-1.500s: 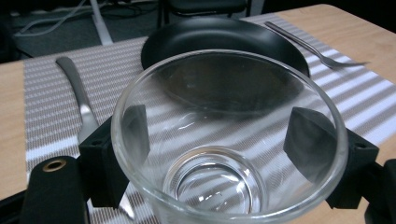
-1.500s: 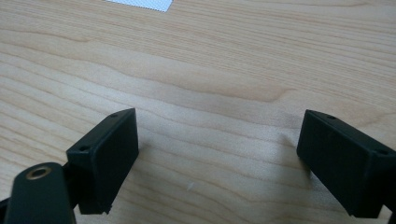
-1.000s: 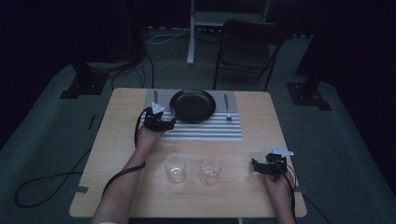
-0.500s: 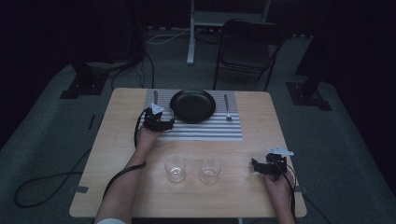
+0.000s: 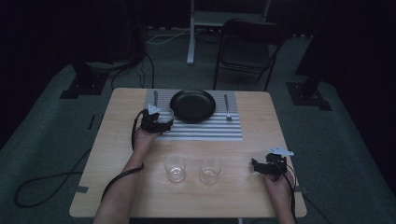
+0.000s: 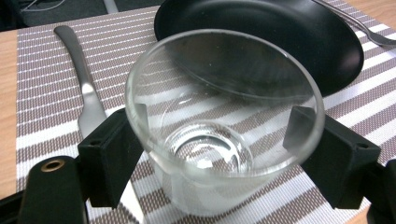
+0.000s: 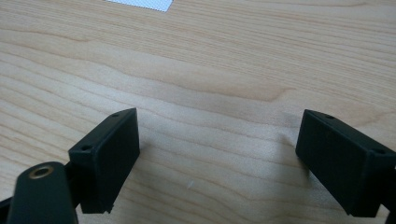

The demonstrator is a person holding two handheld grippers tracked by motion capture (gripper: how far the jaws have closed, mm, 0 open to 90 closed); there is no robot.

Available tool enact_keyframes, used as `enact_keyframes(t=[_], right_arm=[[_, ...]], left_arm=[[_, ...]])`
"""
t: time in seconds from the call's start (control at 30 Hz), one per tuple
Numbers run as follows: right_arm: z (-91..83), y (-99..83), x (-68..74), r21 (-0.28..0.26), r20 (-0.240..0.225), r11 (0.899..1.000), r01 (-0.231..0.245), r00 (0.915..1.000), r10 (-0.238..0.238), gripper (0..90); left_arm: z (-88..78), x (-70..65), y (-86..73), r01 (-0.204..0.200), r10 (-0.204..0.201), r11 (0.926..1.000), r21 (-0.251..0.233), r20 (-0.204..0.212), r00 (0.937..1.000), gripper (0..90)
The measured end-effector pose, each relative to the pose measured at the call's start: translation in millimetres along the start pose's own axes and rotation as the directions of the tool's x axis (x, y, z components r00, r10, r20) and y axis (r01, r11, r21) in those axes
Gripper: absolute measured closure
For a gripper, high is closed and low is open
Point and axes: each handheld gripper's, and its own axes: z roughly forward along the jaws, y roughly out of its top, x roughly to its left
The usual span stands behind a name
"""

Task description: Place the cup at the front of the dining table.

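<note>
Here, left hand-held gripper [image 6: 215,154] pinching a clear glass [image 6: 224,121], knife [image 6: 86,88] handle cut off, right hand-held gripper [image 7: 219,158] spread.

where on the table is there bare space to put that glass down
Bare wood lies along the table's left side beside the striped placemat, and between the two glasses and the right gripper. The placemat is crowded: plate, knife, fork, and the left gripper clamping the glass.
</note>
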Motion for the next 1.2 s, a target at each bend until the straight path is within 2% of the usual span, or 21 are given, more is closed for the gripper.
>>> enact_keyframes(t=[0.27,0.57,0.67,0.8,0.93,1.0,1.13,1.2], right_arm=[[0.0,0.0,0.0,0.000,0.000,1.000,0.000,1.0000,0.000,13.0],[0.0,0.0,0.0,0.000,0.000,1.000,0.000,1.0000,0.000,13.0],[0.0,0.0,0.0,0.000,0.000,1.000,0.000,1.0000,0.000,13.0],[0.0,0.0,0.1,0.000,0.000,1.000,-0.001,1.0000,0.001,13.0],[0.0,0.0,0.0,0.000,0.000,1.000,0.000,1.0000,0.000,13.0],[0.0,0.0,0.0,0.000,0.000,1.000,0.000,1.0000,0.000,13.0],[0.0,0.0,0.0,0.000,0.000,1.000,0.000,1.0000,0.000,13.0],[0.0,0.0,0.0,0.000,0.000,1.000,0.000,1.0000,0.000,13.0]], left_arm=[[-9.9,3.2,-14.4,0.019,-0.019,0.9998,-0.005,0.036,0.9992,19.1],[-21.0,0.7,-28.0,0.003,-0.004,0.9999,0.010,0.058,0.9983,19.1],[-26.2,-1.0,-30.7,-0.015,0.014,0.9998,0.012,0.057,0.9983,19.1],[-32.0,-1.7,-32.8,-0.016,0.016,0.9998,0.006,0.062,0.9980,19.1],[-41.4,-3.4,-38.8,-0.043,0.042,0.9990,0.012,0.057,0.9975,19.1],[-41.4,-3.4,-38.8,-0.043,0.042,0.9990,0.012,0.057,0.9975,19.1],[-48.1,-2.8,-48.5,-0.043,0.042,0.9987,0.027,0.038,0.9984,19.1],[-50.1,-1.9,-51.8,-0.033,0.032,0.9988,0.036,0.043,0.9986,19.1]])
